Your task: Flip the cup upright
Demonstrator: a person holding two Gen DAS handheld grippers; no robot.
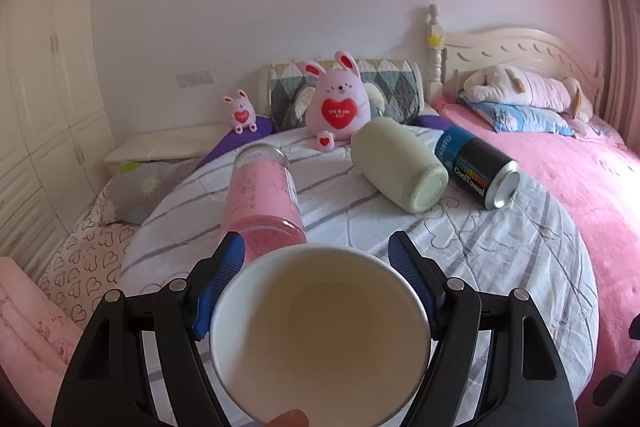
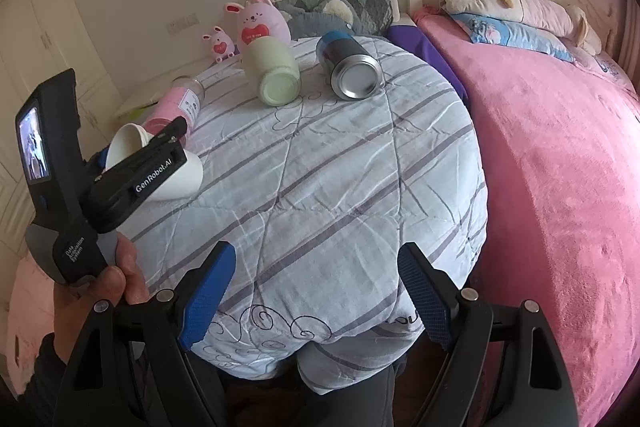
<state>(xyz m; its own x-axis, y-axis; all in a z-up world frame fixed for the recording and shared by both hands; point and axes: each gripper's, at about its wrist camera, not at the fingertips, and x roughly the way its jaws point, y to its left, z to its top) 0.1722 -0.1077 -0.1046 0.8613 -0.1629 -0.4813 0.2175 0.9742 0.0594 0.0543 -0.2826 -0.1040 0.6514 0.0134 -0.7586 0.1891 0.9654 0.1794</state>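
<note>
The striped quilt (image 2: 328, 163) is a soft surface under both tongs. The left gripper (image 1: 316, 255) is closed on the white paper cup (image 1: 320, 335), mouth turned back to its camera and tilted, I judge mid-flip. The right gripper (image 2: 316, 267) hangs open and empty, well apart to the right.

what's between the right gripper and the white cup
Only bare striped quilt separates the right gripper from the white cup, clearest in the right wrist view.

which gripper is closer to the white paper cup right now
Left. The left gripper is clamped around the white paper cup; the right gripper hangs open over the quilt's near edge, apart from it.
</note>
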